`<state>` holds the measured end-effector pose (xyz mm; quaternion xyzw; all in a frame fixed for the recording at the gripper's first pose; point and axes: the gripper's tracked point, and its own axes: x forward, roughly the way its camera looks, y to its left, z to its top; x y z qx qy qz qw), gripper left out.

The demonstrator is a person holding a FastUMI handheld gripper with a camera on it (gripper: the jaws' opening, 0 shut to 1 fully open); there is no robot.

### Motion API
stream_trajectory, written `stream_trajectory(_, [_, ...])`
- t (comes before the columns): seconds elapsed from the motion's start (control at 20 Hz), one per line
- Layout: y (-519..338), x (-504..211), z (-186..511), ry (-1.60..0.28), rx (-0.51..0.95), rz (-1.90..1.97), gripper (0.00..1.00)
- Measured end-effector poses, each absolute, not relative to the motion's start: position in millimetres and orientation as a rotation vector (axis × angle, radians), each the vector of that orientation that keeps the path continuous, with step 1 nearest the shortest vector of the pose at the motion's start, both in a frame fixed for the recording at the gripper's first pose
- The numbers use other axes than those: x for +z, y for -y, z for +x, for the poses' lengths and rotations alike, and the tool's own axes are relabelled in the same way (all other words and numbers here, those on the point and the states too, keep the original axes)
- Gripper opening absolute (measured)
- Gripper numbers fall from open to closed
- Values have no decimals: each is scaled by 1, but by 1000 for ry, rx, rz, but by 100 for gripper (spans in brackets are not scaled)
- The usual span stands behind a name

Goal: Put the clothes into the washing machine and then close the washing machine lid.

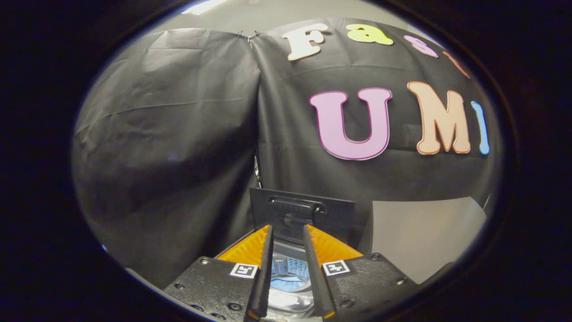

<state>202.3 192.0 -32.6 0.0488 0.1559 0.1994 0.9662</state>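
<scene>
Black cloth is hanging behind the washing machine [290, 279], whose lid [302, 215] is standing raised. Your gripper [288, 243] is hovering unclenched over the drum, empty. You're facing a stiff, light lid; push its top edge.

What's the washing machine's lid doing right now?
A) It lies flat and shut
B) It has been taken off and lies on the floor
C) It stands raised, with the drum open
C: the lid stands upright just beyond the gripper, whose fingers are apart and hold nothing, and the open drum with something blue inside shows between them.
</scene>
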Motion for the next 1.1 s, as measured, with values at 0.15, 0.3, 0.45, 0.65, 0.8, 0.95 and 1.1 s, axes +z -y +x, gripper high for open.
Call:
stream_trajectory(0.15, [-179,-23,194,-296,386,115,39])
stream_trajectory(0.3, [-167,-20,189,-280,365,110,39])
stream_trajectory(0.45, [-160,-21,183,-277,354,115,39])
stream_trajectory(0.65, [-154,-24,180,-272,341,107,39])
stream_trajectory(0.8, [-152,-24,179,-263,335,111,39])
stream_trajectory(0.95, [-145,-20,175,-250,321,107,39])
stream_trajectory(1.1, [-128,-17,177,-230,300,103,39])
